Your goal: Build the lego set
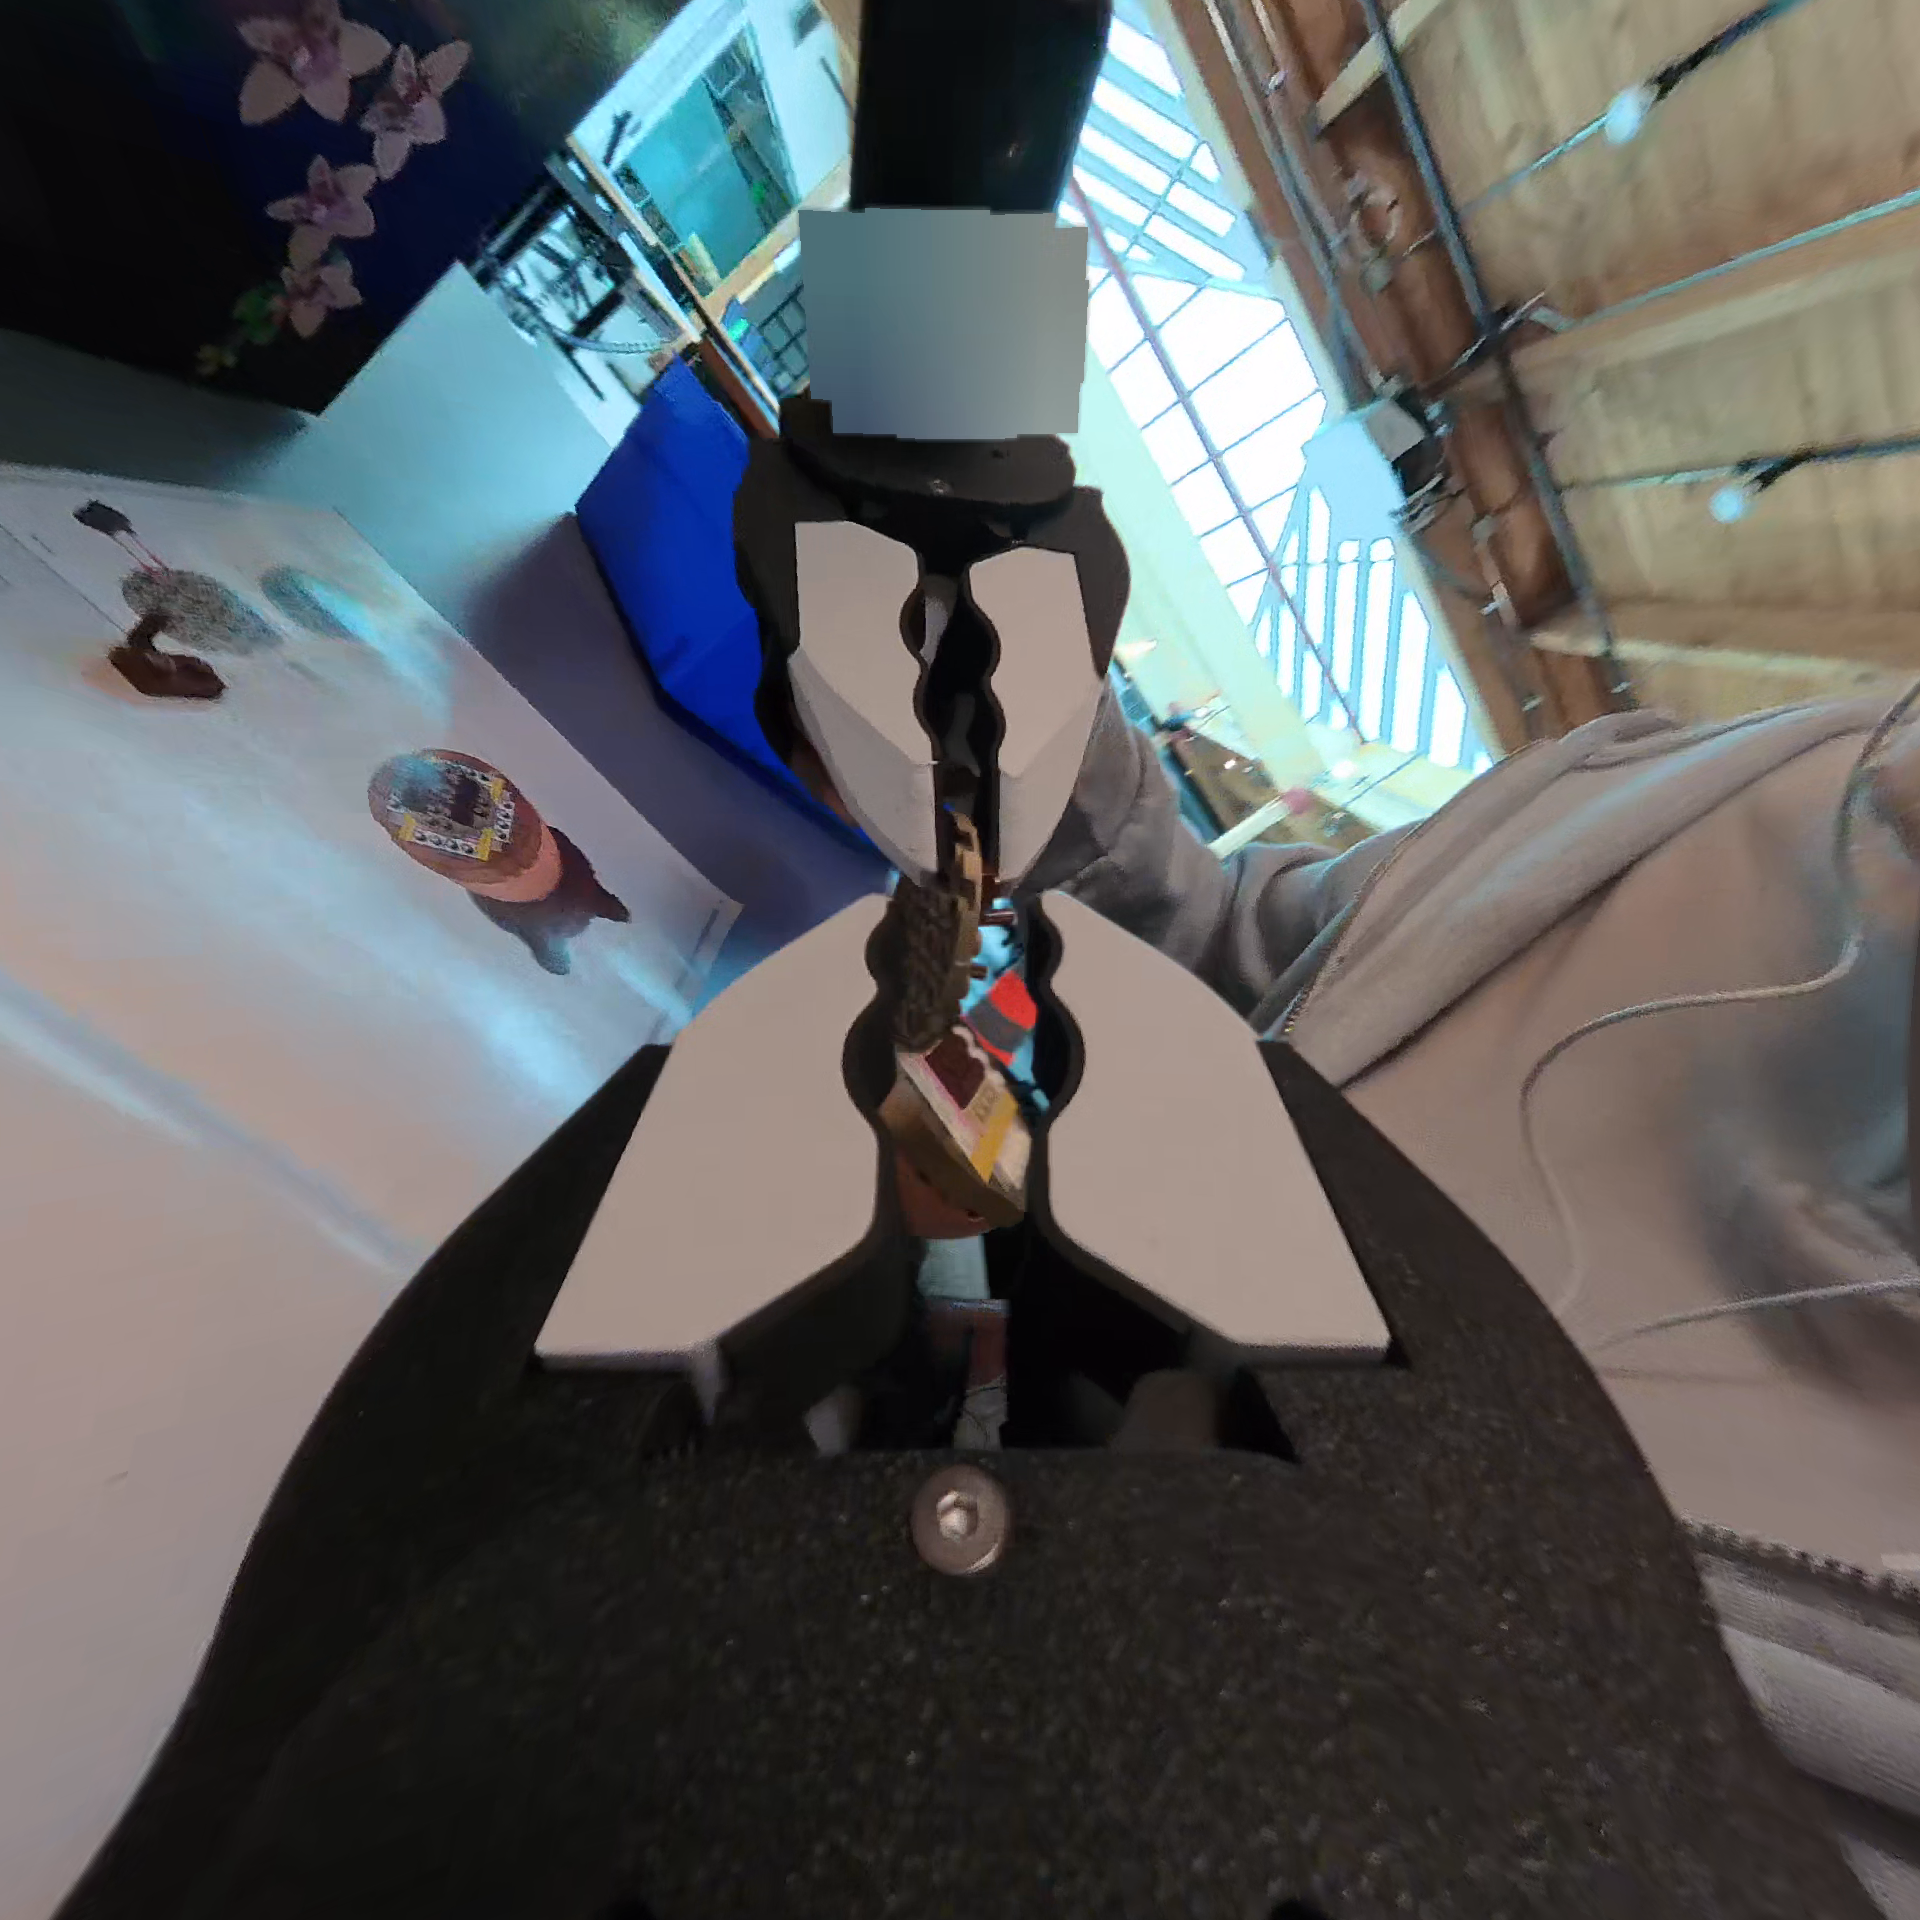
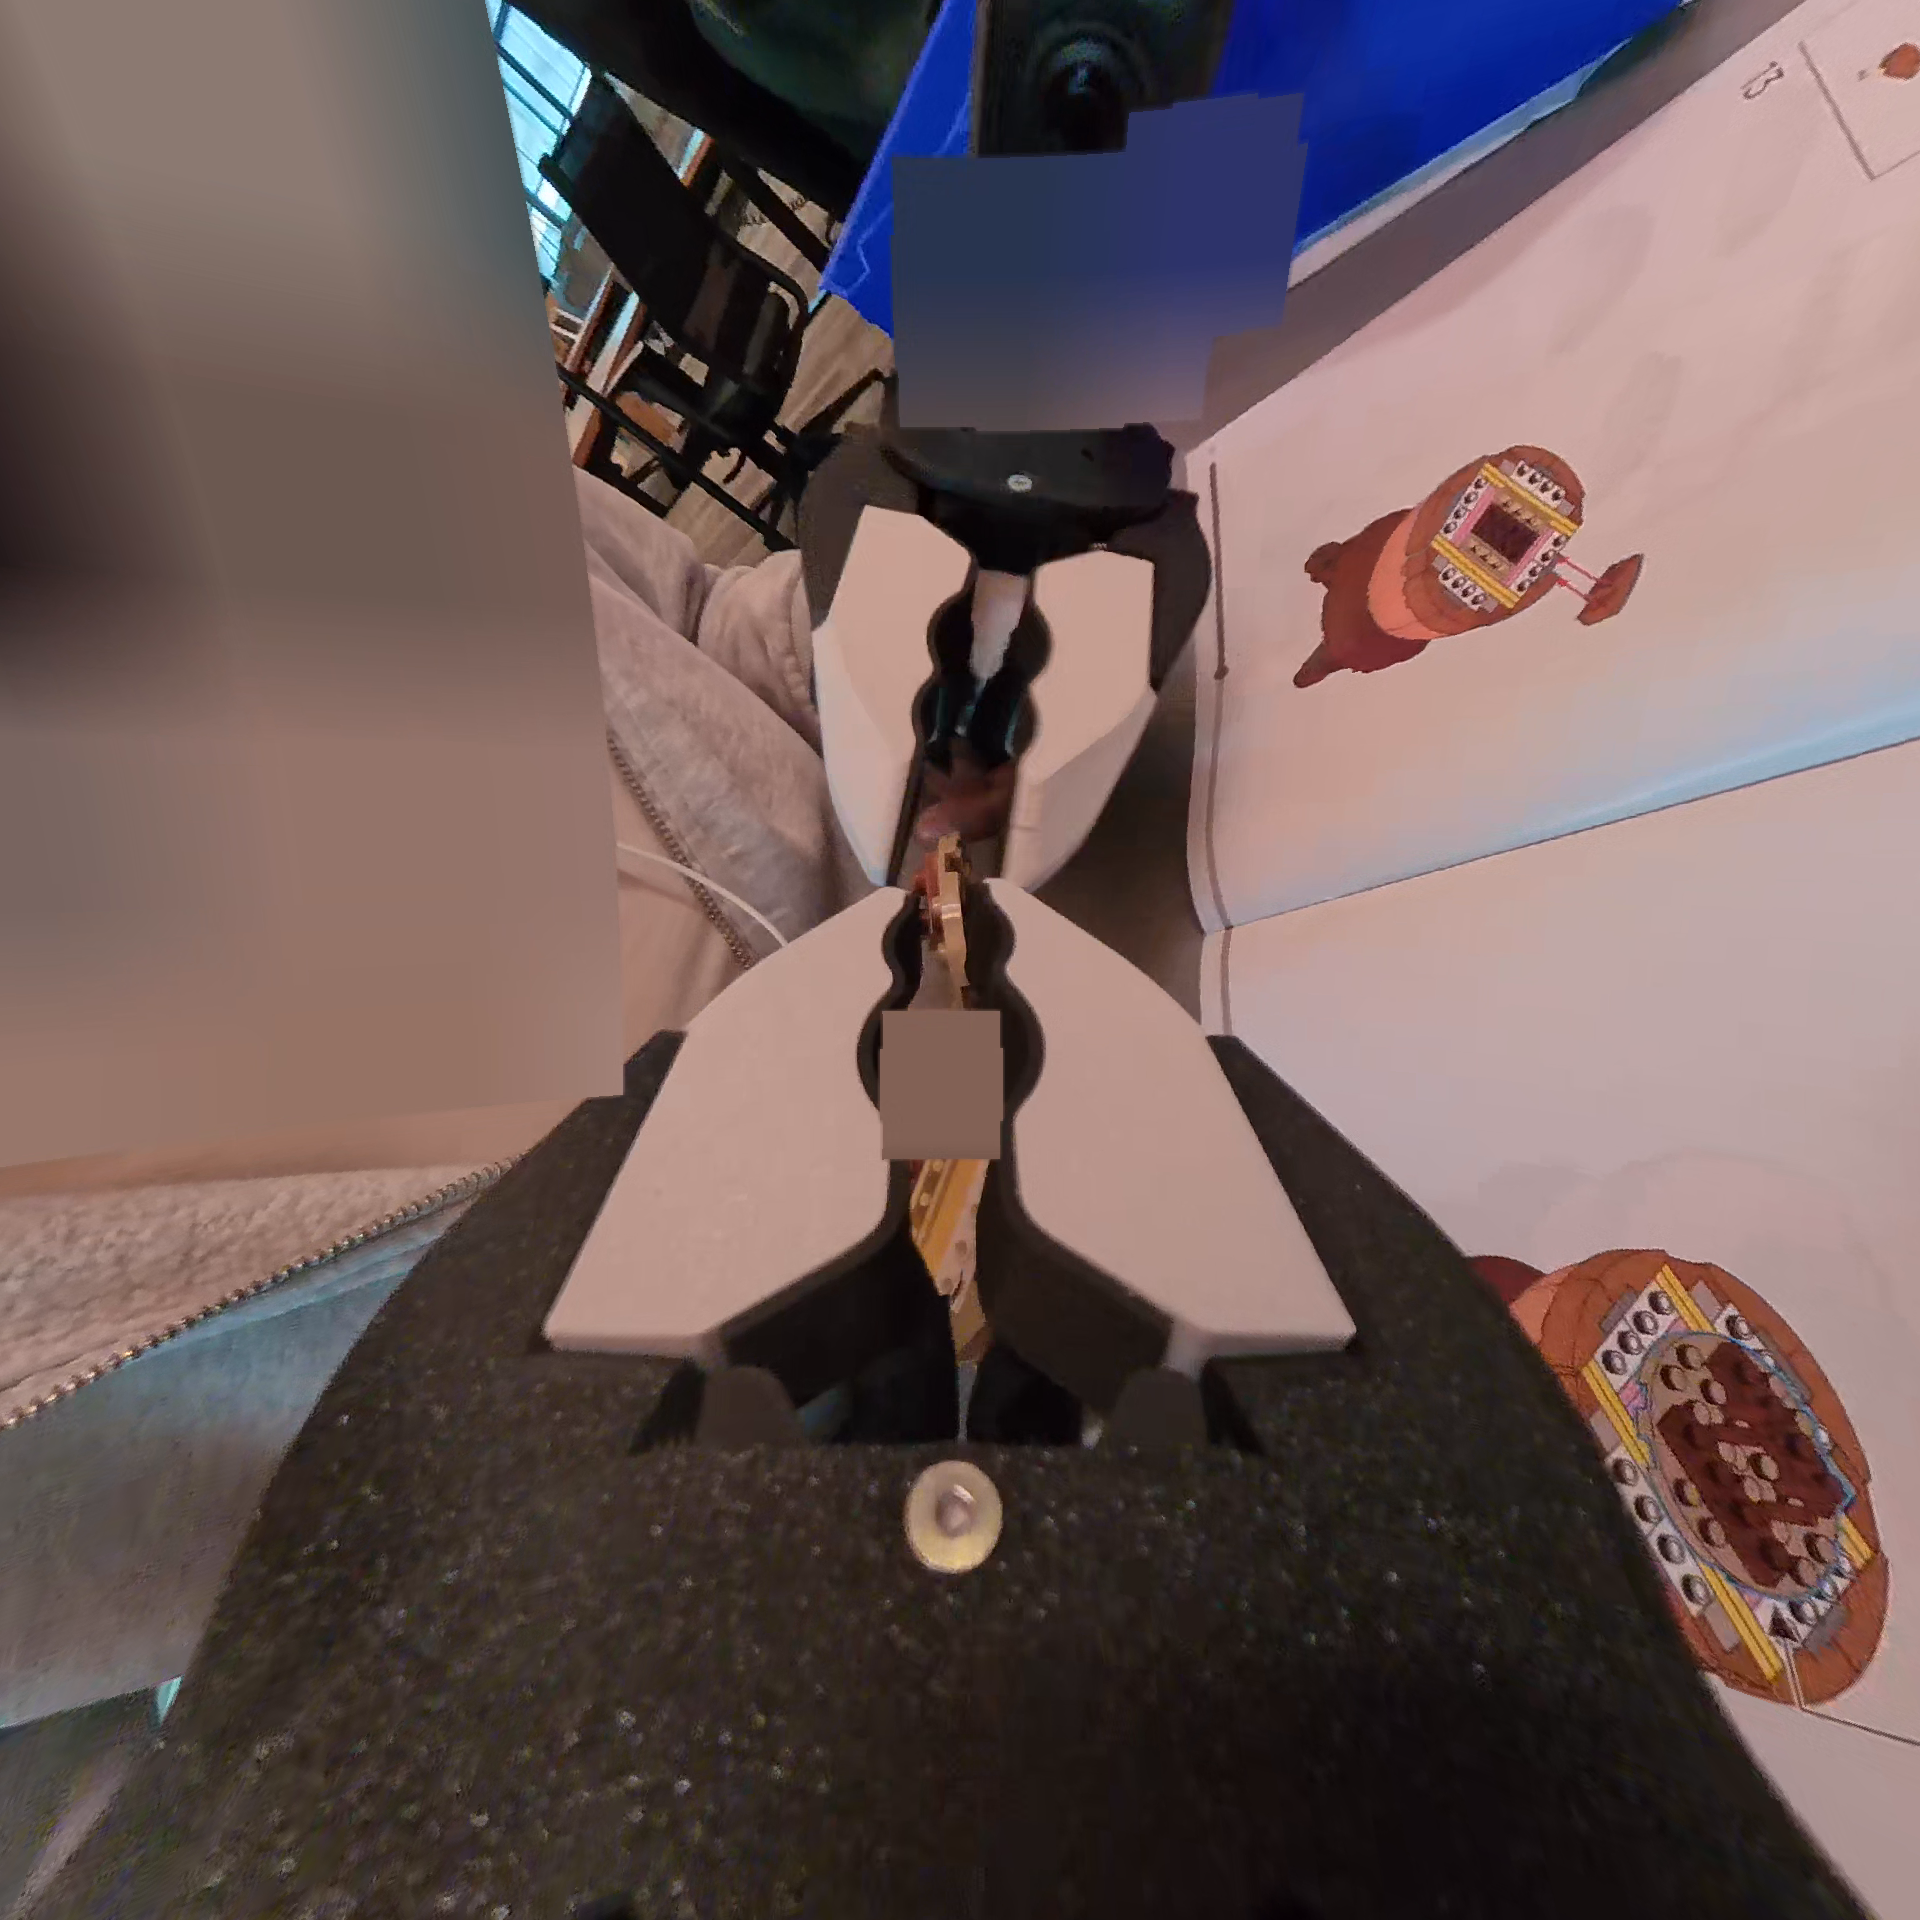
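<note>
The lego model (image 1: 951, 1091) sits lifted off the table, wedged between the two tools that meet tip to tip. In the left wrist view it shows as a narrow slice: a tan rounded rim, a yellow and white strip, a dark brown studded block, and above them a dark brown textured piece reaching toward the far tool. Most of its body is hidden by the grey pads on either side, so its full shape cannot be made out. The left gripper (image 1: 961, 1039) has its fingers drawn close on the model's lower part, pinching it. The right gripper (image 2: 951, 1039) also holds the model edge-on, fingers pressed in on a thin tan and gold sliver (image 2: 948, 935); a mosaic patch covers the middle of that gap, so the exact contact there is not visible. Each view shows the other tool farther off, facing the camera, with a blurred patch over its upper body. Whether the far tips actually touch the model is hard to tell in either view. A grey zipped sleeve (image 1: 1558, 987) fills the right of the left wrist view. Behind lies the open instruction booklet (image 2: 1558, 935), its printed pictures of the round brown build partly cut off at the edge, and a blue box (image 1: 686, 540) beyond it.
</note>
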`<state>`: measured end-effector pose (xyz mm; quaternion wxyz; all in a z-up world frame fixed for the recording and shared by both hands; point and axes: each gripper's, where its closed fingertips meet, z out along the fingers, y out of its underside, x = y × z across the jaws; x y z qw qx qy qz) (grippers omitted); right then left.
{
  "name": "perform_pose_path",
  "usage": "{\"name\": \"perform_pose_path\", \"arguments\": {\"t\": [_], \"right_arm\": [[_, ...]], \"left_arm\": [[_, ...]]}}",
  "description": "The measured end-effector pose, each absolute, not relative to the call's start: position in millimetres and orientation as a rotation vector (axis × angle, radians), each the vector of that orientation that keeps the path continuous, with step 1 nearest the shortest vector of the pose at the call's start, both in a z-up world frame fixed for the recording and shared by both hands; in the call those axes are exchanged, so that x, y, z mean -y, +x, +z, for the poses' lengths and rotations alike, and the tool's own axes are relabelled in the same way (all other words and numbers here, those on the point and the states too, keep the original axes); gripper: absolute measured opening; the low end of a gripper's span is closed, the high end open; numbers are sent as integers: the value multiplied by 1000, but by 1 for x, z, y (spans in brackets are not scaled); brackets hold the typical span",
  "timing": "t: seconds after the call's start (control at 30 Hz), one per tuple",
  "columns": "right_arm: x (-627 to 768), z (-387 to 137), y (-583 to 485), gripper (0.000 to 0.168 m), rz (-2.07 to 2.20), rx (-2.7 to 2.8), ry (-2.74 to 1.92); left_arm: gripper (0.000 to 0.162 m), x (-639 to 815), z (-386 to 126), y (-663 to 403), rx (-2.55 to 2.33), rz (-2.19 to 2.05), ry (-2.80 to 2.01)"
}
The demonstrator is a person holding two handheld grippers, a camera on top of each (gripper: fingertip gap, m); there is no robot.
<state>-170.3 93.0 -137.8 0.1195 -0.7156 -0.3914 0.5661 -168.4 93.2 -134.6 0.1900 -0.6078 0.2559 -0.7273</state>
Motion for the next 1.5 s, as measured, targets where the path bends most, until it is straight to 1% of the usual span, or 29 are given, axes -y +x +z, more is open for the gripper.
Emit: {"name": "perform_pose_path", "arguments": {"t": [0.07,0.3,0.4,0.5,0.63,0.67,0.73,0.97,1.17,1.37,1.43,1.5], "right_arm": [[-92,-138,-171,8,1649,1159,-2095],[-91,-131,-175,9,1733,1100,-2083],[-93,-127,-175,23,1746,1059,-2077],[-96,-123,-175,27,1767,983,-2041],[-101,-111,-177,20,1896,836,-1949],[-100,-111,-177,15,1898,840,-1943],[-98,-111,-178,11,1884,858,-1935],[-94,-105,-181,9,1879,866,-1885],[-93,-99,-180,7,1730,970,-1802],[-95,-96,-178,7,1654,1003,-1777],[-99,-102,-176,7,1674,955,-1825],[-103,-104,-175,7,1785,847,-1851]], "left_arm": [[10,-92,-133,-166,-754,-1992,-1694],[7,-90,-127,-170,-781,-1972,-1610],[6,-93,-120,-174,-705,-2020,-1555],[5,-97,-112,-178,-663,-2044,-1499],[6,-98,-108,-178,-646,-2058,-1466],[6,-98,-107,-178,-637,-2062,-1457],[6,-98,-106,-178,-632,-2065,-1450],[6,-94,-101,-178,-702,-1968,-1406],[6,-93,-95,-177,-832,-1771,-1348],[6,-95,-91,-176,-786,-1849,-1347],[7,-97,-95,-175,-763,-1881,-1397],[8,-101,-100,-173,-742,-1937,-1469]]}}
